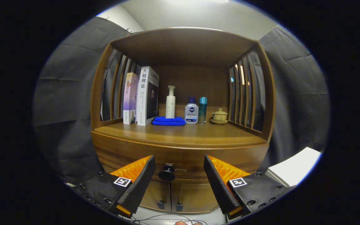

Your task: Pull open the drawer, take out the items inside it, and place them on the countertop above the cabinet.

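1. Gripper view: I see the claw [179, 175] with its two fingers spread wide apart, holding nothing.
2. Off at my 9 o'clock hangs dark cloth [64, 103], the booth's wall, beside the wooden cabinet [180, 147].
3. The cabinet's left side is a row of upright slats [117, 90], and a flat roof board spans the top at 12 o'clock.
4. On the countertop [183, 134], starting at about 10 o'clock from the knob, two books [141, 97] stand upright, touching each other; the taller one is to the right.
5. Just right of the books lies a folded blue cloth [168, 121], and a white pump bottle [170, 103] stands at its back edge.
6. Next comes a small bottle with a dark blue cap [191, 112], then a slim teal bottle [202, 109] just beside it.
7. Further right, near the right-hand slats, a small lidded cup [219, 116] sits on a saucer.
8. The drawer [180, 157] lies just under the countertop and is shut. Its round dark knob [167, 172] sits between my fingers, nearer the left one, and neither finger touches it.
9. Below the drawer at 6 o'clock are two cabinet doors [173, 195] with small handles set close together.
10. At 4 o'clock, beyond the right finger, a white flat surface [295, 165] shows beside the cabinet.
11. Thin cables [164, 218] trail on the floor at 6 o'clock.
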A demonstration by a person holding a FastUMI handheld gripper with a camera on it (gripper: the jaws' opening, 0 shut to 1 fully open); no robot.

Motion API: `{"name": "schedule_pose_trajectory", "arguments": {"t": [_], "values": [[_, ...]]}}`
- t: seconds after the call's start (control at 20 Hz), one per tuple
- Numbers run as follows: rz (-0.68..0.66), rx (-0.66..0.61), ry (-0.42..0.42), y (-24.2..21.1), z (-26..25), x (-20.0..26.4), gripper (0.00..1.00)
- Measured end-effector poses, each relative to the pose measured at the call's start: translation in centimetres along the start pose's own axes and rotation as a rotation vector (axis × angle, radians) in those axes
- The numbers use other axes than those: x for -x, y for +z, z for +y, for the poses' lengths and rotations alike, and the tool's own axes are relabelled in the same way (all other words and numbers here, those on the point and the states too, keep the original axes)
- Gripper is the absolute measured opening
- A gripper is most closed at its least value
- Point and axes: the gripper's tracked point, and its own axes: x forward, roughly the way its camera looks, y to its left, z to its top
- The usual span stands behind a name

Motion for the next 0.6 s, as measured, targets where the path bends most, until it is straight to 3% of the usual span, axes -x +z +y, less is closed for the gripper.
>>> {"name": "schedule_pose_trajectory", "arguments": {"t": [0.6], "values": [[0.097, -0.032, -0.013, -6.6, 1.2, -6.3, 0.98]]}}
